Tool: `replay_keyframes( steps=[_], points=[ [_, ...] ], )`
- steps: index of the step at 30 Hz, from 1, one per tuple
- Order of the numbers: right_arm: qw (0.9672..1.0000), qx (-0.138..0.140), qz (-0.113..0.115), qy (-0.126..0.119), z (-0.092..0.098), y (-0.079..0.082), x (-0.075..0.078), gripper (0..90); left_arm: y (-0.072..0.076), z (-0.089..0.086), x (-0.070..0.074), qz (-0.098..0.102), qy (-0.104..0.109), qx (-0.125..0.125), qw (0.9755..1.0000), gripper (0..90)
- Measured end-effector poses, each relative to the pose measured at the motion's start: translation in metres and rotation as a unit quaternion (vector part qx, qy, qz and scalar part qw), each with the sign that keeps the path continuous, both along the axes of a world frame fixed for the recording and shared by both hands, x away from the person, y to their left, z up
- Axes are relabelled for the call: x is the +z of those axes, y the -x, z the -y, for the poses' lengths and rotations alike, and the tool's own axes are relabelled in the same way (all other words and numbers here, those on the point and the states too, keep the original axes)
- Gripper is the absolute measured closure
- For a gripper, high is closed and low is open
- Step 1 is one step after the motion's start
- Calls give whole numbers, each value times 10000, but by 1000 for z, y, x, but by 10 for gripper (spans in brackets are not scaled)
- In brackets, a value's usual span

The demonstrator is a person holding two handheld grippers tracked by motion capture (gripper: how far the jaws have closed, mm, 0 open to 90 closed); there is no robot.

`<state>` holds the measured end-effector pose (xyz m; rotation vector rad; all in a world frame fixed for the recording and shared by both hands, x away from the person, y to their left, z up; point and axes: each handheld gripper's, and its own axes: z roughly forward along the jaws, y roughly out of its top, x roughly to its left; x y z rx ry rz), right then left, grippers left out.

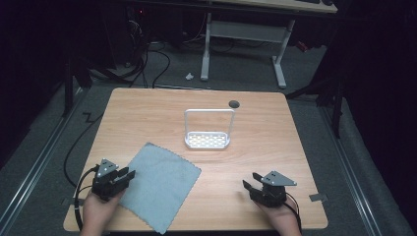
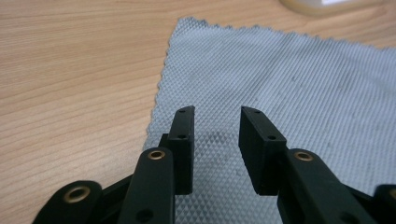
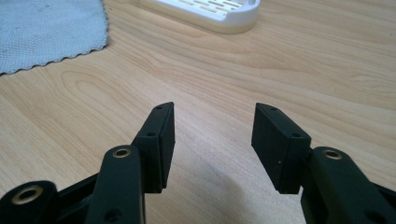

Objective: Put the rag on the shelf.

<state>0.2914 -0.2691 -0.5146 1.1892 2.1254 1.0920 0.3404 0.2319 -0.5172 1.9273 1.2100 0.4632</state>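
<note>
High view: cloth by left tongs, rack beyond

High view, wooden worktop point(image 1: 255, 123). Grey cloth point(image 1: 160, 184) lies flat at near left, turned like a diamond, one corner reaching the near edge. Left tongs point(image 1: 129, 175) held in the left hand point(image 1: 101, 209) at the cloth's left edge, tips over its border. Right tongs point(image 1: 250, 181) held in the right hand point(image 1: 280, 219) at near right, well apart from the cloth, bare wood between.

White rack point(image 1: 207, 140) with a tall loop handle stands at mid worktop, beyond the cloth and between the two tongs' lines. Dark round hole point(image 1: 234, 103) near the far edge.

Left gripper view: left tongs point(image 2: 217, 116) part open, a moderate gap, nothing between the jaws. Cloth point(image 2: 303, 93) lies directly beneath and ahead; its zigzag edge runs just left of the left jaw. Cannot tell whether the tips touch the fabric.

Right gripper view: right tongs point(image 3: 215, 116) open wider, holding nothing, over bare worktop point(image 3: 303, 70). Cloth point(image 3: 46, 28) off at upper left, rack point(image 3: 210, 11) ahead at the top edge.
</note>
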Motion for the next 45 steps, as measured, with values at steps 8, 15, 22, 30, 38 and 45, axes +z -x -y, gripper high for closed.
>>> replay_keyframes(
  steps=[8,15,22,30,38,45],
  points=[
    [10000,10,-56,-71,3,-1,0,502,3,4,1,60,90,-158,9998,638],
    [9999,115,-36,-85,1,-1,-1,502,11,17,9,124,-45,-514,9986,791],
    [9996,210,-3,-175,-3,-5,1,502,20,24,3,-28,-417,-763,9962,899],
    [9990,424,-39,-103,-16,-14,0,502,28,41,-7,-274,-837,-1113,9899,899],
    [9991,394,-36,-148,-12,-13,0,502,34,55,-7,-301,-740,-1369,9874,899],
    [9991,391,-51,-158,-13,-11,-1,504,42,86,-7,-389,-592,-1893,9794,898]
  ],
)
